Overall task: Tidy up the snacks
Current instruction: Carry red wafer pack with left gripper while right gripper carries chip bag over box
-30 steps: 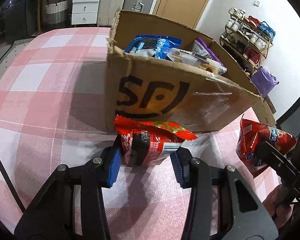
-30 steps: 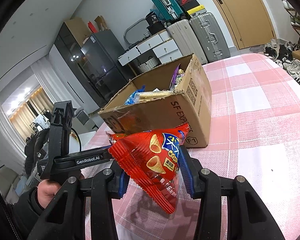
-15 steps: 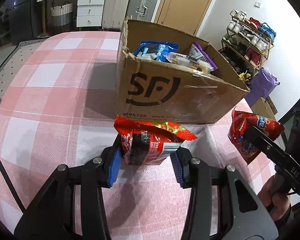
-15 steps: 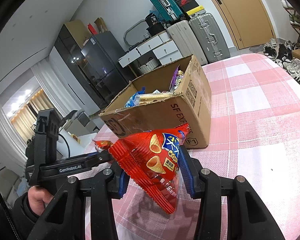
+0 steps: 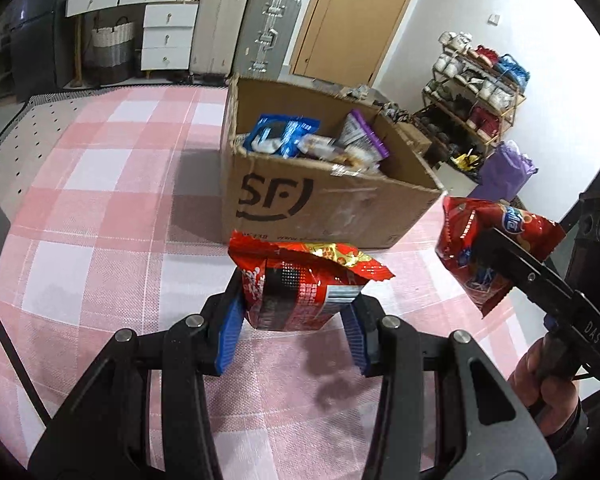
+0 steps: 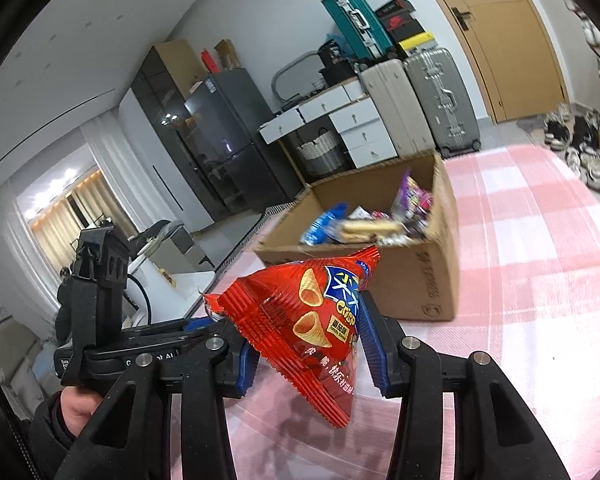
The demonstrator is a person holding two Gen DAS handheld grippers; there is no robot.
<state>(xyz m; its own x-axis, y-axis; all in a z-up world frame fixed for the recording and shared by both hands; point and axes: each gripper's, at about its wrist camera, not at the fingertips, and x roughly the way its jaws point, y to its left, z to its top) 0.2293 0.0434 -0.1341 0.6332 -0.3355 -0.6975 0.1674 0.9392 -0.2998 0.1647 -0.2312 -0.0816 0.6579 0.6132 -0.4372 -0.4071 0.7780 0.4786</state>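
My left gripper (image 5: 292, 312) was clamped on a red and black snack packet (image 5: 300, 284), its blue pads pressed against both sides of the packet, which hung clear above the pink checked tablecloth (image 5: 100, 216). The packet sat on the near side of the cardboard box (image 5: 324, 204), in front of the wall with the printed logo.

My right gripper (image 6: 308, 344) was closed on a red cone-crisp bag (image 6: 312, 320), pinched at its sides with one corner pointing down toward the cloth. This bag too was on the near side of the box, off its front right corner as the left wrist camera saw it, and lifted free of the table.

The box stood open on the cloth beyond both packets. Inside it lay a blue packet (image 5: 284, 136), a purple packet (image 5: 364, 136) and a pale wrapped biscuit pack (image 6: 372, 226), heaped loosely together.

Behind the box, across the floor, stood two upright suitcases (image 5: 248, 28) beside a white drawer unit (image 5: 166, 36), with a wooden door (image 5: 352, 16) farther right.
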